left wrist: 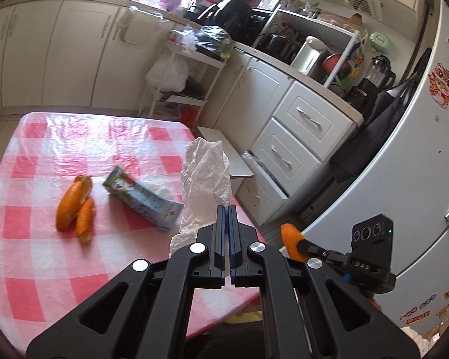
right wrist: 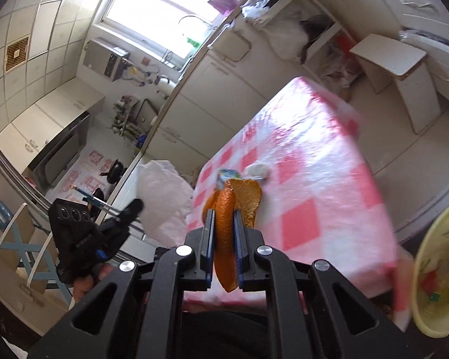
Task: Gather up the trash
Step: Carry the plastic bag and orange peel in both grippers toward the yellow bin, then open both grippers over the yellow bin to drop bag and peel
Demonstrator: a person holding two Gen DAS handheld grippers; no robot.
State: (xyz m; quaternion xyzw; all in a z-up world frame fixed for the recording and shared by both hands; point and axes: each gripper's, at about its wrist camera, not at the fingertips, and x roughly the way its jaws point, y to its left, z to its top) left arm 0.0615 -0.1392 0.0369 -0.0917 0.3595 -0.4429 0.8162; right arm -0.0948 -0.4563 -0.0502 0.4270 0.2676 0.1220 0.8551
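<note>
Now my right claw (right wrist: 223, 233) holds an orange peel (right wrist: 224, 239); my left claw (left wrist: 227, 218) pinches the white bag (left wrist: 205, 176) over the tabletop (left wrist: 45, 269); I should bring the peel over the bag mouth before I release.

A pink checked tablecloth (left wrist: 45, 269) covers the table, with white drawers (left wrist: 299, 137) and a fridge (left wrist: 419, 164) beyond.

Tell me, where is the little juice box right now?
In the left wrist view the juice box lies on its side on the pink checked table, between the orange peels and the white bag.
</note>
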